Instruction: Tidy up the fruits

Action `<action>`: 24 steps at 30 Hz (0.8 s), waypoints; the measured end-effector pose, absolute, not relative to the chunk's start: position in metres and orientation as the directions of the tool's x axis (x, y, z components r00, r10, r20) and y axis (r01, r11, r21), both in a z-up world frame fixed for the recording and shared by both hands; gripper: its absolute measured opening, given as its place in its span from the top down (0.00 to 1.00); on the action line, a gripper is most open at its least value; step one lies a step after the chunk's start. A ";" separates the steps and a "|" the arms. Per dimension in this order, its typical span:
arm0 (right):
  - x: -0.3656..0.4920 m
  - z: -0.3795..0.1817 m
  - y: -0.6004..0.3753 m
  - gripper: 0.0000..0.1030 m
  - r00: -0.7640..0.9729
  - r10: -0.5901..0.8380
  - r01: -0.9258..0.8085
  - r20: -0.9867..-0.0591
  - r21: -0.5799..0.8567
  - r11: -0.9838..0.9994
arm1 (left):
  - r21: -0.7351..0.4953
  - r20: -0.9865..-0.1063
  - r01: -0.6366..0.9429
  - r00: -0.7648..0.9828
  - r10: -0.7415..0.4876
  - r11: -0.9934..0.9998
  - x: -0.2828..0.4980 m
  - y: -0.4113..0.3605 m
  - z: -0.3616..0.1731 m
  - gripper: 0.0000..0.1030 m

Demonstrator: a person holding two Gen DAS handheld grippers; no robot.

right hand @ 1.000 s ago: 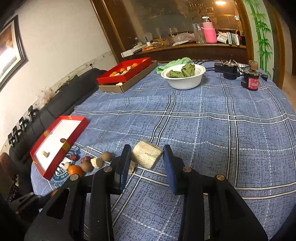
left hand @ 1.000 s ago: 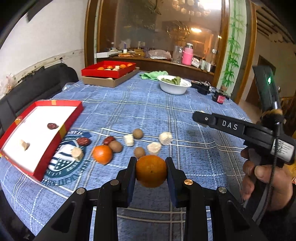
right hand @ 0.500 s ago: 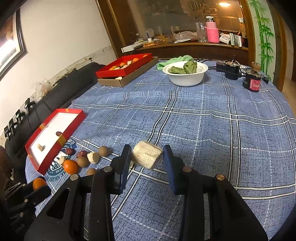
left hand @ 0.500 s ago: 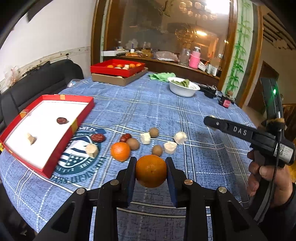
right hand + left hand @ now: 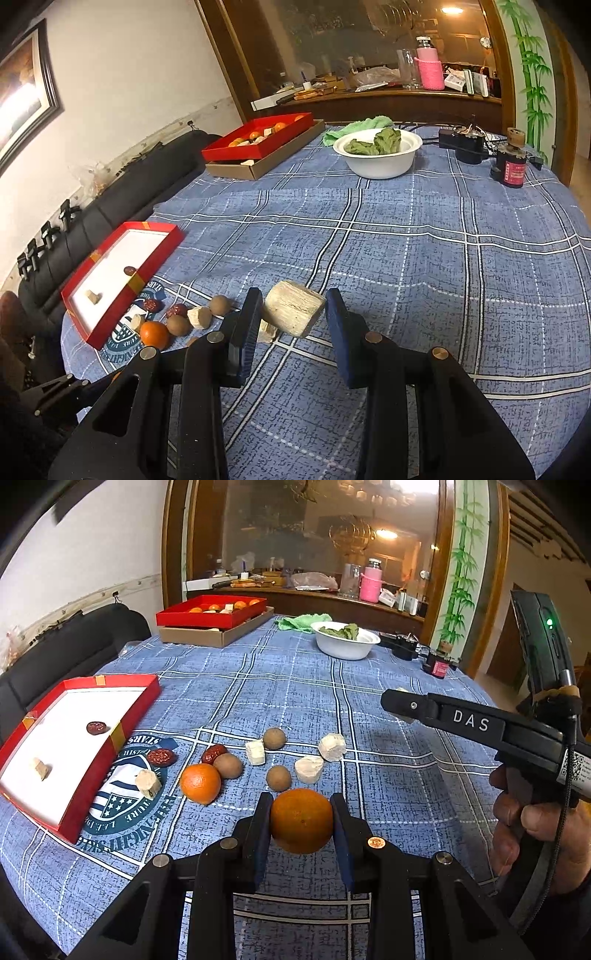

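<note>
Holding the orange (image 5: 301, 820), left tongs (image 5: 301, 821) have neared the red tray (image 5: 79, 805).

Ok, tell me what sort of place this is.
Most likely a home dining room. A large table under a blue plaid tablecloth carries a white bowl of greens, a black sofa lines the wall, and a wooden sideboard behind is cluttered with household things.
</note>
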State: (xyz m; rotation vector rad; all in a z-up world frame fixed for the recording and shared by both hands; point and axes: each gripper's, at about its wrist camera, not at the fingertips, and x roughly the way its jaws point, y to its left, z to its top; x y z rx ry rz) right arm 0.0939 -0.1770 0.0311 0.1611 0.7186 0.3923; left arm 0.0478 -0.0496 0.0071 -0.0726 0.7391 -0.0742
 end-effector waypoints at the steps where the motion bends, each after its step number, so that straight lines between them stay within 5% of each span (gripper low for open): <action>1: 0.094 0.031 -0.177 0.67 0.683 0.403 -0.294 -0.609 0.276 0.915 | -0.093 -0.667 0.042 0.739 -0.093 0.995 0.048 -0.049 0.008 0.71; 24: 0.096 0.028 -0.174 0.67 0.682 0.396 -0.296 -0.615 0.263 0.918 | -0.077 -0.682 0.080 0.723 -0.111 0.994 0.077 -0.074 0.014 0.71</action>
